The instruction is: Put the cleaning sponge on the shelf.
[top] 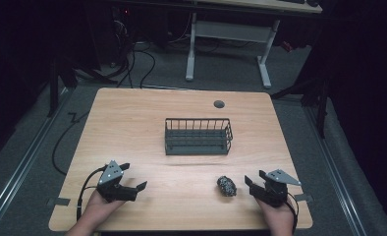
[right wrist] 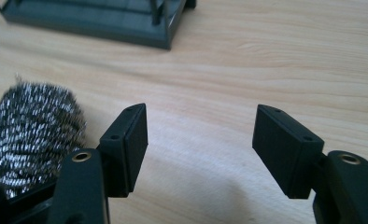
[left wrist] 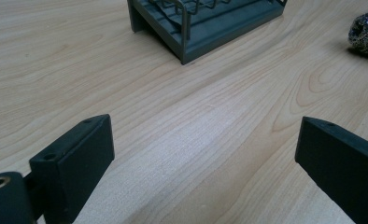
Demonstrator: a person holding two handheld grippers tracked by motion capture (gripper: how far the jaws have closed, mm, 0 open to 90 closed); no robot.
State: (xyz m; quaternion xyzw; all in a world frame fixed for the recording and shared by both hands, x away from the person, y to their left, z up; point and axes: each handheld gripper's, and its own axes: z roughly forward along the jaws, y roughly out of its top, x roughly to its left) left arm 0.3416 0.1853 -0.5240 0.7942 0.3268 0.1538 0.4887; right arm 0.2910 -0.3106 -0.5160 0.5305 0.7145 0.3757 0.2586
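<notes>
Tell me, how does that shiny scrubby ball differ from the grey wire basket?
The steel wool ball is small, rounded and glittery; the wire basket is larger, boxy and dull grey. The ball lies near the right gripper; the basket sits mid-table, apart from both grippers. Both rest untouched on the wooden table.

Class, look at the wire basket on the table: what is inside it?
The wire basket holds nothing visible; its ribbed grey floor shows through the bars. The near wall hides a strip of that floor.

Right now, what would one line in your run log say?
left gripper: open, empty | right gripper: open, empty | steel scourer: on table, beside right gripper | wire basket: mid-table, empty
</notes>
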